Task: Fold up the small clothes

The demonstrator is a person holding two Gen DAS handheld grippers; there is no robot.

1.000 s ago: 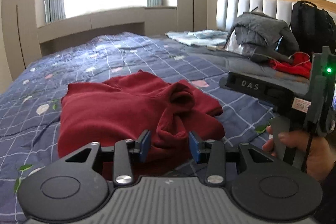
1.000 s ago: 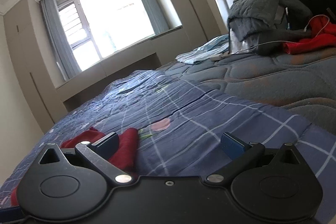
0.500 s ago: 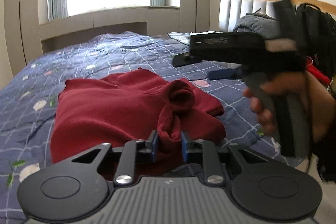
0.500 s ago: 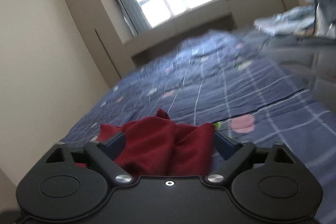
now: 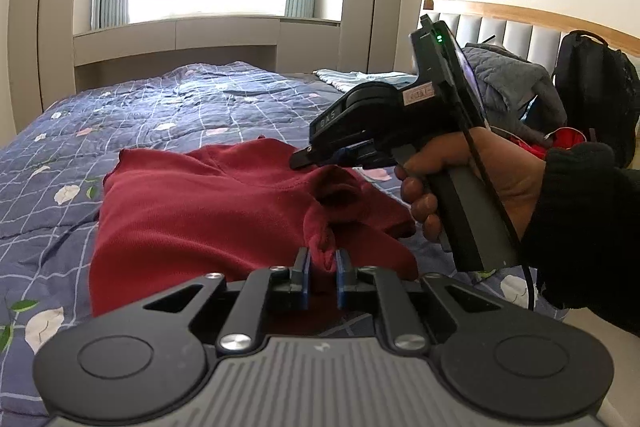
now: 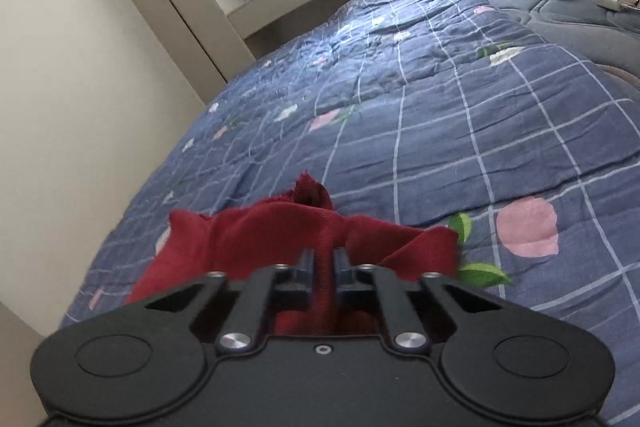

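The left gripper is closing, its blue pads pinching a bunched ridge of the red top at the near edge. The top lies on the quilt straight ahead of this gripper, mostly flat to its left, heaped into a rumpled knot just beyond the fingertips. Ahead and to the right, the right gripper is held by a hand in a dark sleeve, its tip low over the far part of the knot. In its own view the right gripper has its jaws drawn together on a fold of red cloth, which rises between them and spreads out just ahead; the picture is somewhat blurred, so how firmly the pads bite is hard to judge. Farther right of the left gripper, by the headboard, sit a grey jacket and a black backpack.
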